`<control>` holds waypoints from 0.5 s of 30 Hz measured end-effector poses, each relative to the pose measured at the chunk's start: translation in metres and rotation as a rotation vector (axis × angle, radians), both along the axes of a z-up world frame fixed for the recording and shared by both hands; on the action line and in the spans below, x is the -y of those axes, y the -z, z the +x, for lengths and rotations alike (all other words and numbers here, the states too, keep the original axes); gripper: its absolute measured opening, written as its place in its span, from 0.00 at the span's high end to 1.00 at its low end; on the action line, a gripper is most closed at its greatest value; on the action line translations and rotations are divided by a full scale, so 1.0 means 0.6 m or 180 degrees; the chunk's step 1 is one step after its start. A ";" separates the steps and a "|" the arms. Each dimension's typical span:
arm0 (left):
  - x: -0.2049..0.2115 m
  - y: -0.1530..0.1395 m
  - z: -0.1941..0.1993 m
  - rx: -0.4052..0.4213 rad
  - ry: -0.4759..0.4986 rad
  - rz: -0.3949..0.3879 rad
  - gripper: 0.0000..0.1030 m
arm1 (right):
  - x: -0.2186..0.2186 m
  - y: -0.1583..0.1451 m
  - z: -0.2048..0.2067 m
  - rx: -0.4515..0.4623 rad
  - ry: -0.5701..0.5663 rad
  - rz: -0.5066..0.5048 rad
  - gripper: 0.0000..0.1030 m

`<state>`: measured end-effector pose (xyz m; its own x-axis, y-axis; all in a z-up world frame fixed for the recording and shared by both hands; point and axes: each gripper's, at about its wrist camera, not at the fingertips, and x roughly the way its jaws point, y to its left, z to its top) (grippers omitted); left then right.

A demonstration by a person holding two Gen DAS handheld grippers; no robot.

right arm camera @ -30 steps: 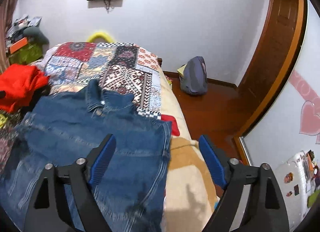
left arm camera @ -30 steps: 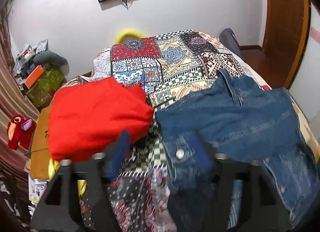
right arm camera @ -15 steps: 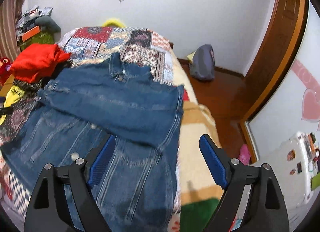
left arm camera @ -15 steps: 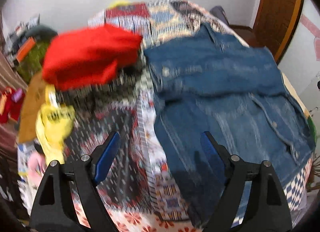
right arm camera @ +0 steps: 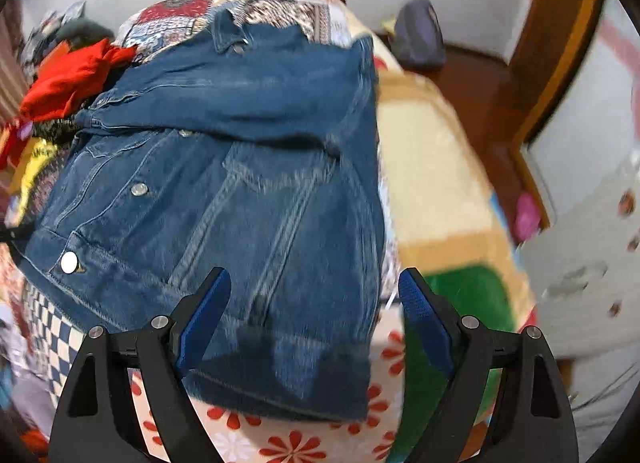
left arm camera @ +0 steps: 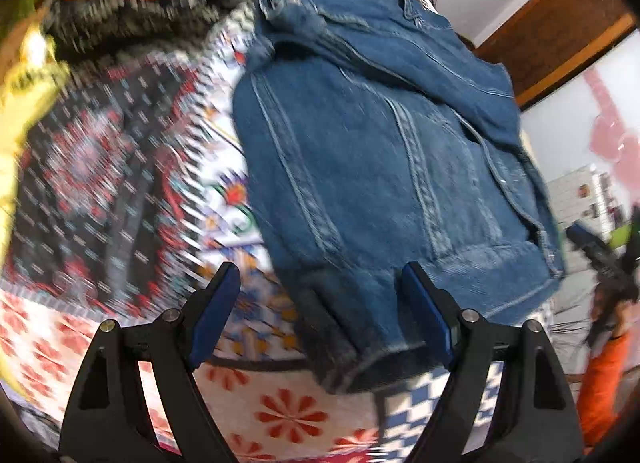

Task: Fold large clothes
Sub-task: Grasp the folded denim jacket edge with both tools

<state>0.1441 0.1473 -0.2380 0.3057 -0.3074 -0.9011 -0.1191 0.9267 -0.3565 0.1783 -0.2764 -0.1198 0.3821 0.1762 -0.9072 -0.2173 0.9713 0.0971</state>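
Denim jacket (right arm camera: pixel 248 167) laid flat on bed (right arm camera: pixel 436 167) for folding; left gripper (left arm camera: pixel 320 319) and right gripper (right arm camera: pixel 316 319), 2 spread, nothing pinched, poised over hem corners.

**Jacket at the bed's near edge**

The denim jacket (right arm camera: pixel 248 183) lies on the bed (right arm camera: pixel 432 167), its hem at the near edge and its collar toward the far edge. 1 sleeve lies folded across its upper part. A heap of clothes (right arm camera: pixel 68 75) sits on the bed to the jacket's left, toward the far left corner. A bag (right arm camera: pixel 420 39) stands on the floor beyond the bed's right edge.
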 end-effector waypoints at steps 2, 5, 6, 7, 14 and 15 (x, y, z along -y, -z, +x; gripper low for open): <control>0.000 0.011 0.000 -0.0103 -0.0069 -0.0184 0.20 | 0.010 0.010 -0.004 -0.0090 0.0052 0.0117 0.19; 0.004 0.007 -0.001 -0.0052 -0.0052 -0.0205 0.26 | 0.026 0.022 -0.009 -0.0187 0.0175 0.0285 0.19; 0.008 0.002 -0.003 -0.0019 -0.0024 -0.0227 0.33 | 0.030 0.027 -0.009 -0.0228 0.0207 0.0357 0.19; 0.011 -0.001 -0.004 0.0005 -0.0002 -0.0238 0.41 | 0.033 0.030 -0.008 -0.0258 0.0218 0.0442 0.23; 0.052 -0.040 -0.016 0.0415 0.0308 0.0155 0.70 | 0.038 0.054 0.002 -0.0343 0.0195 0.0572 0.42; 0.052 -0.043 -0.013 0.0444 0.0318 0.0170 0.73 | 0.039 0.056 0.005 -0.0340 0.0209 0.0580 0.44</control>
